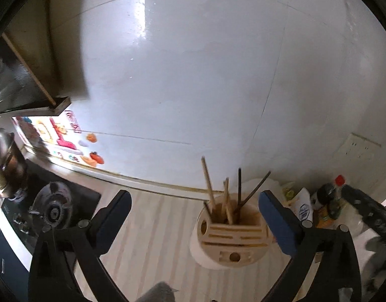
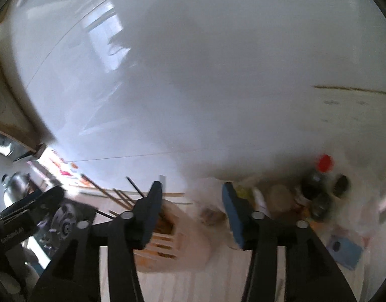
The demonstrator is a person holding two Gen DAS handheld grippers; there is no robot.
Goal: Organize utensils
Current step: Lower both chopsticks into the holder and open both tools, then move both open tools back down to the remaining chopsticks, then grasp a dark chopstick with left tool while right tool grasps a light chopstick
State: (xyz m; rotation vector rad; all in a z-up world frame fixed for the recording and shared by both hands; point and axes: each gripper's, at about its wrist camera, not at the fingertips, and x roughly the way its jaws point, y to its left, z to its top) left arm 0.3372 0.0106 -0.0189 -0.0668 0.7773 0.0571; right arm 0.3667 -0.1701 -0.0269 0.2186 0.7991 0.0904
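Although both grippers hang empty over the pale striped tabletop (image 1: pixel 152 229), the sorting looks largely done: about 5 sticks, some pale wood (image 1: pixel 208 185) and some dark (image 1: pixel 239 187), already stand in the round cup at the back of the pale wooden utensil block (image 1: pixel 230 236), leaning apart at different angles. They read as chopsticks, though their thin shafts are too slight to be sure. No loose utensil shows on the tabletop in either view, so what is left, if anything, lies outside the pictures; the block's front slots and round holes look unfilled.

The left gripper (image 1: pixel 195 216) has its blue-padded fingers spread wide, with the block near the right finger and nothing between the pads. The right gripper (image 2: pixel 191 214) is parted about halfway and pinches nothing; its view is blurred, and the block sits just behind and below its left finger.

The block is a rounded light-wood holder with a slotted, slanted face, standing upright near the white tiled wall (image 1: pixel 193 75). A black gas hob (image 1: pixel 54 209) is to its left, and a dark bottle with a red cap (image 1: pixel 331 193) stands among packets to its right.
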